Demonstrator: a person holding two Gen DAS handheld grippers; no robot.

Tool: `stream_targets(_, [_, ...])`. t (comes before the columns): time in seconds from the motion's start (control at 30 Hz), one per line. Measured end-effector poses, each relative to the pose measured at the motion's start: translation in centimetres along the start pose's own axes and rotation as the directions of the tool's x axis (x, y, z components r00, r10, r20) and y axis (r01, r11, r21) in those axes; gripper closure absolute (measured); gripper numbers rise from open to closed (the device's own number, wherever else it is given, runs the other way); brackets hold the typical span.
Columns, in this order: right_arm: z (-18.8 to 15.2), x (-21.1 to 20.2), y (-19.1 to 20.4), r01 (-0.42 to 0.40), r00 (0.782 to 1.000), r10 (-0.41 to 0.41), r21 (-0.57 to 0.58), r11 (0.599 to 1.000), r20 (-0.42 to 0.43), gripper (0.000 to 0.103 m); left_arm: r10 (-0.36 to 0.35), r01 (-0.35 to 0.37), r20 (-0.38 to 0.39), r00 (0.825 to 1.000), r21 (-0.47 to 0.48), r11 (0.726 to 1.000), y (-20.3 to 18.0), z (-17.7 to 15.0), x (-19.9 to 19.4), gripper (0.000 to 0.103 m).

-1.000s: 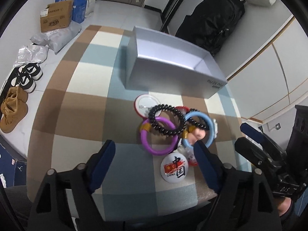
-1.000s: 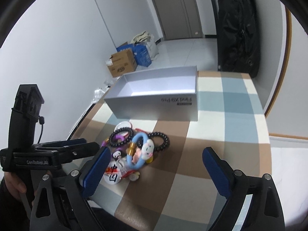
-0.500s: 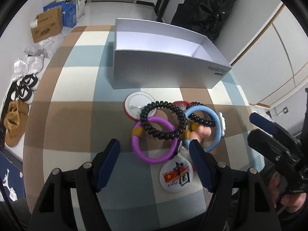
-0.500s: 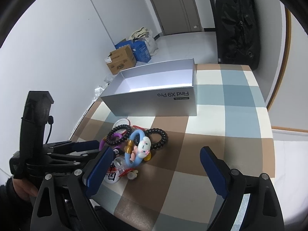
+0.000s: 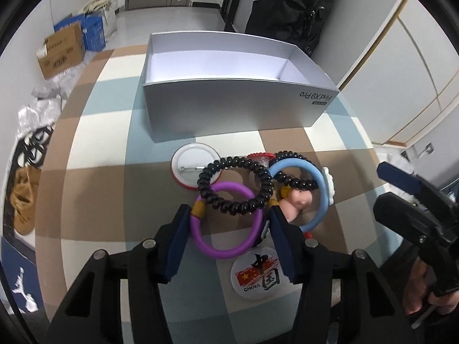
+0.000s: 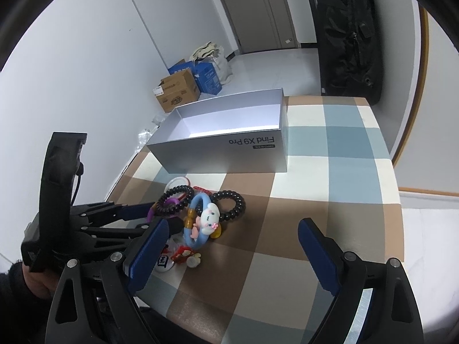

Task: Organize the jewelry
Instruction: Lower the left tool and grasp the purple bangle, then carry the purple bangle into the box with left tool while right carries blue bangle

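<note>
A pile of jewelry lies on the checked tablecloth (image 5: 94, 137) in front of an open silver box (image 5: 229, 109). It holds a purple bangle (image 5: 226, 246), a black coil band (image 5: 235, 185), a blue bangle (image 5: 318, 183) with a white plush charm (image 6: 209, 219), and a "China" badge (image 5: 259, 276). My left gripper (image 5: 229, 223) is open, its fingers on either side of the purple bangle. My right gripper (image 6: 232, 246) is open and empty, to the right of the pile; it also shows in the left wrist view (image 5: 401, 189).
A white pin badge (image 5: 195, 166) lies face down beside the pile. The box (image 6: 229, 149) stands behind it, empty inside. Cardboard boxes (image 6: 178, 93) and shoes (image 5: 24, 197) lie on the floor beyond the table's left edge. A black bag (image 6: 347, 34) hangs at the back right.
My left gripper has moved forward and down, so its fingers now straddle the purple bangle, and the jaws have narrowed. My right gripper has moved only slightly.
</note>
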State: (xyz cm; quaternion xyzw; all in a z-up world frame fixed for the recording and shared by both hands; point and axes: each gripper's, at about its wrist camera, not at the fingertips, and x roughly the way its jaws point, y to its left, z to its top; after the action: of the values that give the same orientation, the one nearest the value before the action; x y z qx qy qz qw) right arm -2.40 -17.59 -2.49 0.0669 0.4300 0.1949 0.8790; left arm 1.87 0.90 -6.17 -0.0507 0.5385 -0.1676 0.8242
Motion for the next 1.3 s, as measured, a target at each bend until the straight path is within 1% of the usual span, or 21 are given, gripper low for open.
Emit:
stream_targets(0.1, [0.0,-0.1,0.0,0.002,1.0,-0.002,0.0,1.0,0.0,0.011,-0.066,0.065,-0.019,0.998,-0.067,0.996,1.0,-0.3,-0.6,0.054])
stream_targets(0.17, [-0.1,-0.2,0.0,0.002,1.0,-0.002,-0.002,1.0,-0.002,0.011,-0.09,0.087,-0.025,0.996,-0.1,0.991,1.7,-0.7,-1.1,0.054])
stream_targets(0.3, [-0.3,0.1,0.0,0.01,1.0,-0.01,0.0,1.0,-0.015,0.011,-0.112,0.111,-0.006,0.994,-0.115,0.987,1.9,-1.3,-2.0,0.054])
stream_targets(0.4, [-0.5,0.4,0.2,0.006,1.0,-0.006,0.0,1.0,-0.026,0.018,-0.126,0.127,0.016,0.992,-0.11,0.986,1.4,-1.2,-2.9,0.054])
stream_targets(0.47, [-0.5,0.5,0.3,-0.005,1.0,0.005,0.007,1.0,-0.028,0.019,-0.126,0.129,0.033,0.991,-0.103,0.986,1.1,-1.1,-3.4,0.054])
stream_targets(0.5, [-0.5,0.6,0.3,-0.016,0.999,0.016,0.011,1.0,-0.029,0.023,-0.132,0.136,0.044,0.99,-0.104,0.985,1.1,-1.0,-3.6,0.054])
stream_targets(0.53, [-0.6,0.7,0.3,-0.032,0.999,0.032,0.018,0.999,-0.032,0.03,-0.141,0.146,0.053,0.989,-0.108,0.983,1.2,-1.0,-3.9,0.054])
stream_targets(0.67, [-0.5,1.9,0.4,-0.075,0.995,0.078,0.052,0.996,-0.059,0.038,-0.158,0.168,0.083,0.984,-0.133,0.977,1.9,-0.7,-4.3,0.054])
stream_targets(0.73, [-0.5,2.7,0.5,-0.089,0.992,0.095,0.072,0.993,-0.082,0.051,-0.159,0.172,0.097,0.982,-0.147,0.974,2.3,-0.8,-4.5,0.054])
stream_targets(0.77, [-0.5,3.1,0.5,-0.093,0.991,0.1,0.082,0.992,-0.094,0.053,-0.161,0.176,0.105,0.981,-0.155,0.972,2.5,-0.7,-4.6,0.054])
stream_targets(0.83, [-0.6,3.7,0.4,-0.101,0.987,0.113,0.101,0.99,-0.115,0.066,-0.165,0.184,0.119,0.979,-0.168,0.968,2.6,-0.6,-4.6,0.054])
stream_targets(0.87, [-0.6,4.0,0.4,-0.103,0.986,0.116,0.107,0.989,-0.121,0.069,-0.164,0.185,0.124,0.979,-0.174,0.967,2.8,-0.5,-4.7,0.054])
stream_targets(0.93, [-0.6,4.2,0.4,-0.104,0.985,0.119,0.12,0.987,-0.127,0.084,-0.164,0.186,0.13,0.978,-0.183,0.965,3.0,-0.3,-4.6,0.054])
stream_targets(1.0, [-0.6,4.2,0.3,-0.11,0.984,0.128,0.137,0.984,-0.128,0.091,-0.171,0.195,0.136,0.976,-0.194,0.961,3.3,-0.2,-4.7,0.054])
stream_targets(1.17, [-0.6,3.6,-0.1,-0.124,0.984,0.142,0.161,0.979,-0.106,0.091,-0.179,0.208,0.155,0.972,-0.202,0.957,3.3,0.1,-4.8,0.054])
stream_targets(1.3, [-0.3,2.5,-0.5,-0.153,0.984,0.167,0.174,0.973,-0.067,0.091,-0.182,0.215,0.165,0.969,-0.21,0.954,3.4,0.3,-4.8,0.054])
